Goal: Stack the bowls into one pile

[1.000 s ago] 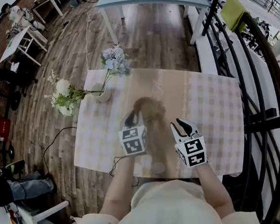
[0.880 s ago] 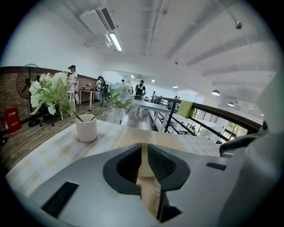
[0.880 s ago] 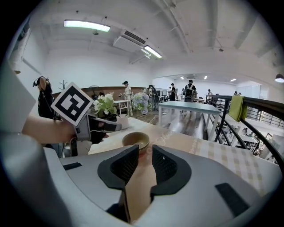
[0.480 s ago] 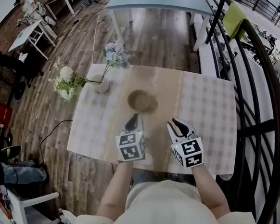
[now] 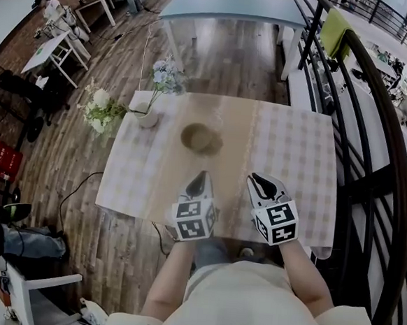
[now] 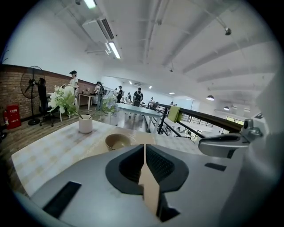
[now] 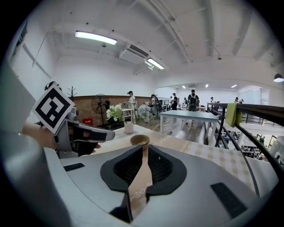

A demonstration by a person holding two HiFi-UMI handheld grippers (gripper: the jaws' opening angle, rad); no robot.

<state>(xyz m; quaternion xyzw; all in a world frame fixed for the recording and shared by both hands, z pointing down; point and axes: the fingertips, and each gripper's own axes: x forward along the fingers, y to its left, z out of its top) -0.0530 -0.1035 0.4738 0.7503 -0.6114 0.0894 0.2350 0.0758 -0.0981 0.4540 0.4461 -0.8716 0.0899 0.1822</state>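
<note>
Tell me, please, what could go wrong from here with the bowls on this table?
1. The bowls look slightly off-centre from above; a nudge could slide the upper one off.
2. The vase stands near the left edge of the tablecloth, its flowers leaning out past it; a tug on the cloth might tip it.
3. The left gripper and right gripper, both shut and empty, hover near the cloth's near edge and could snag it.
</note>
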